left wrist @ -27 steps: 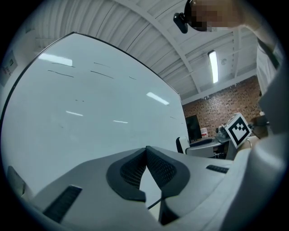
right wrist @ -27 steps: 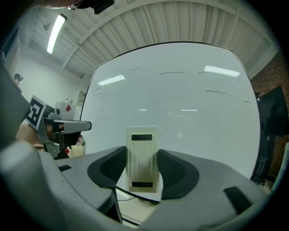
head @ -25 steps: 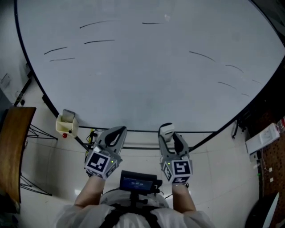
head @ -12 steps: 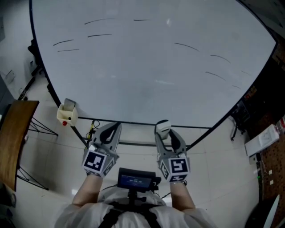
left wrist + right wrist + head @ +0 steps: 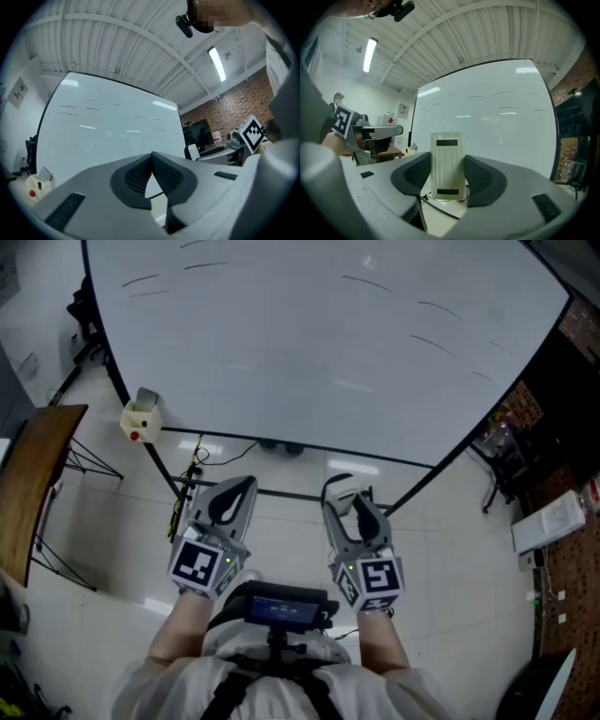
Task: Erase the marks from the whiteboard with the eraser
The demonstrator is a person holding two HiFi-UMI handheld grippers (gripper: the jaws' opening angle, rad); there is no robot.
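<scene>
Eraser point(image 5: 341, 491) clamped, whiteboard point(image 5: 309, 352) ahead
Head view: my left gripper point(image 5: 240, 487) and right gripper point(image 5: 349, 504) sit below the board's thin marks point(image 5: 367, 283), clear of it. Left gripper view: jaws touch at the tips, empty. Right gripper view: jaws pinch the eraser upright

Cream box point(image 5: 141, 415) with a red button, left side, over pale tiled floor point(image 5: 450, 549). Wooden tabletop point(image 5: 37, 493) at far left edge. Cables point(image 5: 194, 465) trail on the floor. White box point(image 5: 553, 524) far right. Brick wall point(image 5: 225, 104) — strip light point(image 5: 216, 63) overhead.
</scene>
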